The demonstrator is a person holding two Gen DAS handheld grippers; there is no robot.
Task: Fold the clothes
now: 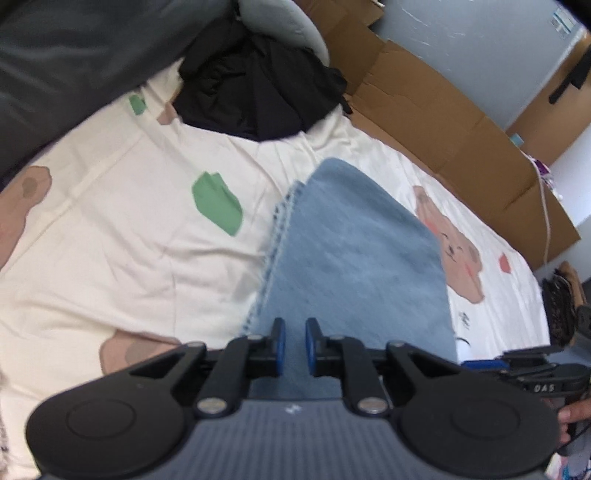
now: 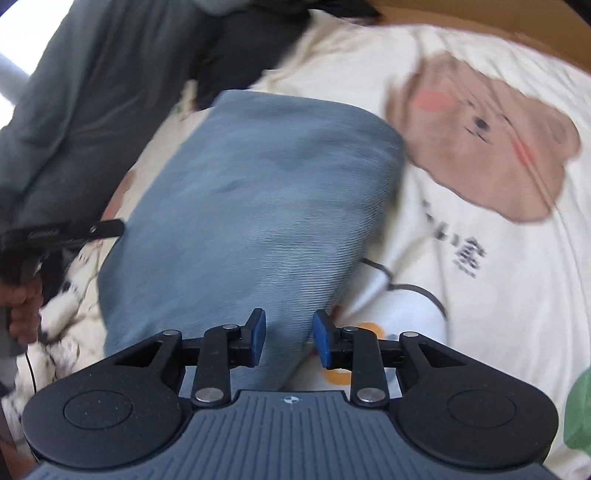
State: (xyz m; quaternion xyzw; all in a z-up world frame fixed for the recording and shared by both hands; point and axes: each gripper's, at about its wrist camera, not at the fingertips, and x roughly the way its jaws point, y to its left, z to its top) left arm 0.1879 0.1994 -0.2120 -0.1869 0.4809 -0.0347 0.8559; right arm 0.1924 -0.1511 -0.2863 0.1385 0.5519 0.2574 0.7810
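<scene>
A folded light-blue denim garment (image 1: 351, 258) lies on a cream bed sheet (image 1: 129, 240) printed with bears and green shapes. It also shows in the right wrist view (image 2: 251, 206) as a thick folded stack. My left gripper (image 1: 294, 345) hangs over the near end of the denim, its blue pads a small gap apart with nothing between them. My right gripper (image 2: 289, 338) is over the near right corner of the denim, jaws open and empty. The left tool (image 2: 62, 232) shows at the left edge of the right wrist view.
A heap of black clothes (image 1: 258, 85) lies at the far end of the bed beside a grey pillow (image 1: 280, 22). A dark grey cover (image 2: 92, 96) runs along the left. Flattened cardboard (image 1: 443, 118) lines the far side against the wall. A white cable (image 1: 546, 221) hangs there.
</scene>
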